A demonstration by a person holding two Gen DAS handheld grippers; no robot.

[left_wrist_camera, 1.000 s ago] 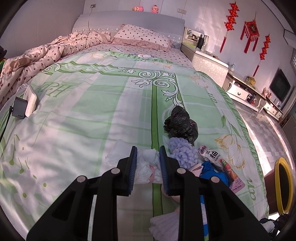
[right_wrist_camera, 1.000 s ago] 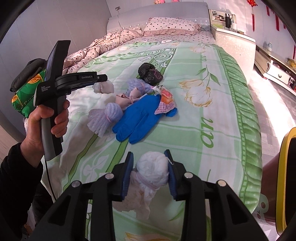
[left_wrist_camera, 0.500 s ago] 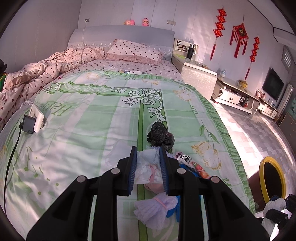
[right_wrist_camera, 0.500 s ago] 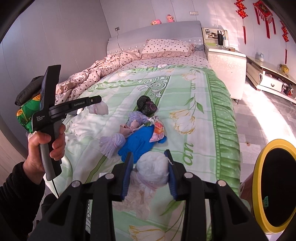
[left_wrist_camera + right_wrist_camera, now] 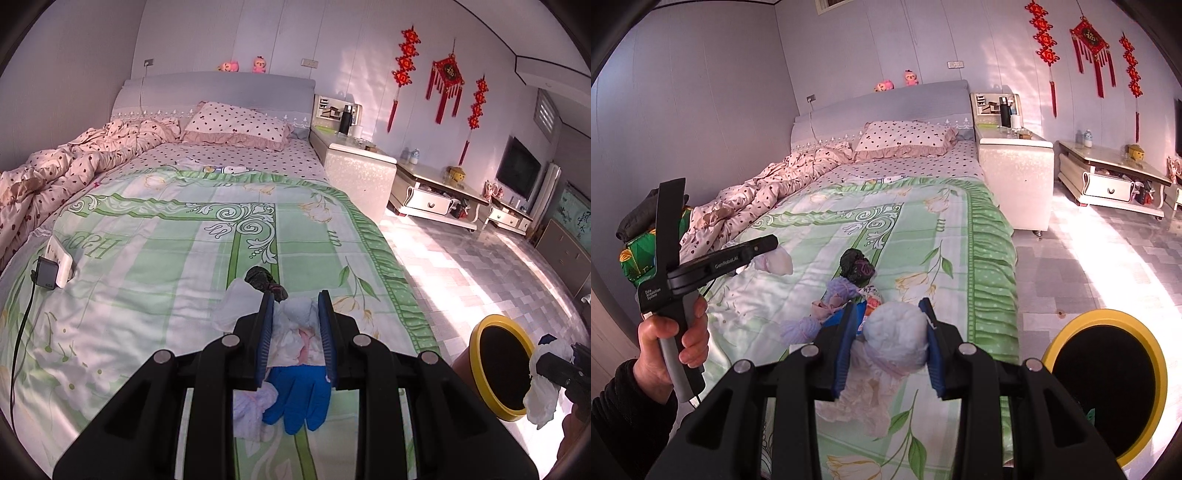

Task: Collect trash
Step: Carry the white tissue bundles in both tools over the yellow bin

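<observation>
A wide bed (image 5: 155, 258) fills most of both views, spread with a smooth green-and-white quilt printed with scrolls and tulips, while a rumpled pink spotted duvet (image 5: 74, 166) is heaped along its far side below a frilled spotted pillow (image 5: 236, 125). Beside the bed lies a glossy tiled floor (image 5: 480, 258), and on it stands a round trash bin (image 5: 1108, 384) with a thick yellow rim and a black inside. On the quilt sits the loose trash: a flat blue rubber glove (image 5: 299, 395), a crinkled black plastic bag (image 5: 855, 266) knotted into a lump, a pale purple puffy bundle (image 5: 842, 290), a second purple one (image 5: 798, 328) nearer the foot, and a printed snack wrapper (image 5: 871, 297), all huddled together near the quilt's green centre stripe. The left gripper (image 5: 295, 332), black with blue ribbed pads, is pinched on a soft white crumpled wad (image 5: 295, 325) streaked with pink, held clear above the quilt; in the right wrist view a hand (image 5: 672, 339) in a dark ribbed sleeve grasps its grey handle. The right gripper (image 5: 890, 343) is clamped on a round, fluffy white bundle (image 5: 897, 336) whose gathered, wrinkled tail (image 5: 857, 402) hangs beneath the pads; from the left wrist view this bundle hangs just beside the bin's yellow rim. A small dark charger (image 5: 46, 273) and white power strip (image 5: 61, 256) rest near the quilt's left edge.
</observation>
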